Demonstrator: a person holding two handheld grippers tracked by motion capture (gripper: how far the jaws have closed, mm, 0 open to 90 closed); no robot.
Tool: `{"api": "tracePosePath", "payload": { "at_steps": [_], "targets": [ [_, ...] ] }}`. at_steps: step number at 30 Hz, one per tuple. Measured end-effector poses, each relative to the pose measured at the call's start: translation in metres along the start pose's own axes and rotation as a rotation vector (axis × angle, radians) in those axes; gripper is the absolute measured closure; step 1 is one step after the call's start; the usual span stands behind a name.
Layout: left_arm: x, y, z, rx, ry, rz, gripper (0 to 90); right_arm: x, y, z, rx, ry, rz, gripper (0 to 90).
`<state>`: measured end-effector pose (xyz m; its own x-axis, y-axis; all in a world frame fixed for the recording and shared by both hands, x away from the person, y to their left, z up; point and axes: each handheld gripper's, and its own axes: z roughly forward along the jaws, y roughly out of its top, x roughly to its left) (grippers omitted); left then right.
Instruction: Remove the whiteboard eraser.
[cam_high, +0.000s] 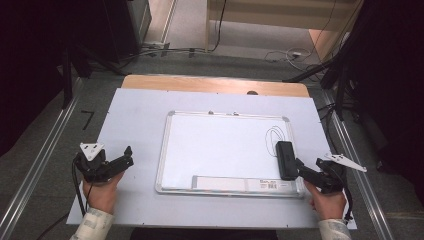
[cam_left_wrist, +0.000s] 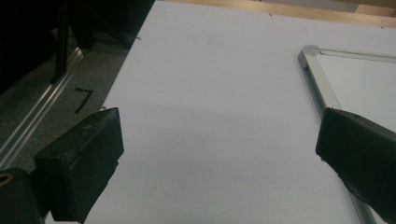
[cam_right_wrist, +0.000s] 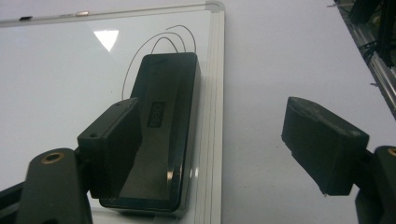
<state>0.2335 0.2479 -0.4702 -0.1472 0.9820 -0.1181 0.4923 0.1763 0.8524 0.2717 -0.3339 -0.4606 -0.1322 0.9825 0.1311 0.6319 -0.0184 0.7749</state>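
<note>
One eraser: a black whiteboard eraser (cam_high: 286, 160) lies on the right part of the whiteboard (cam_high: 220, 145), against its right frame edge.
Long axis: it runs from the near side of the board toward the far side, roughly parallel to the right frame; in the right gripper view (cam_right_wrist: 161, 135) the far short end points at the drawn loops.
Shape and material: a rounded oblong block with a smooth, slightly glossy black shell, a small embossed label on its sloping top.
Marks: thin dark loops (cam_high: 276, 135) are drawn just beyond the eraser's far end.
Whiteboard: a flat white glossy panel in a silver metal frame with rounded corners, and a pale strip along the near edge.
Table: matte pale sheet (cam_high: 135, 120) over a wooden top.
Right gripper (cam_high: 306, 169): jaws spread wide, gripping nothing; one jaw over the eraser's near end, the other off the board.
Left gripper (cam_high: 125, 156): jaws wide apart, nothing between them, well left of the board.
</note>
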Motion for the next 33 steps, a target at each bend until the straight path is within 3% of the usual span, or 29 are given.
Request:
{"api": "tracePosePath", "payload": {
  "at_steps": [10,21,33],
  "targets": [
    [-0.008,0.0,0.005,0.005,-0.013,0.035,1.5,0.01,0.003,0.007,0.023,0.0,-0.007,18.5],
    [-0.009,-0.001,0.007,0.008,-0.006,0.044,1.7,0.019,0.008,0.016,0.042,-0.004,-0.03,18.8],
    [-0.009,-0.001,0.009,0.017,-0.005,0.044,1.7,0.033,0.012,0.041,0.092,-0.028,-0.067,19.8]
  ]
}}
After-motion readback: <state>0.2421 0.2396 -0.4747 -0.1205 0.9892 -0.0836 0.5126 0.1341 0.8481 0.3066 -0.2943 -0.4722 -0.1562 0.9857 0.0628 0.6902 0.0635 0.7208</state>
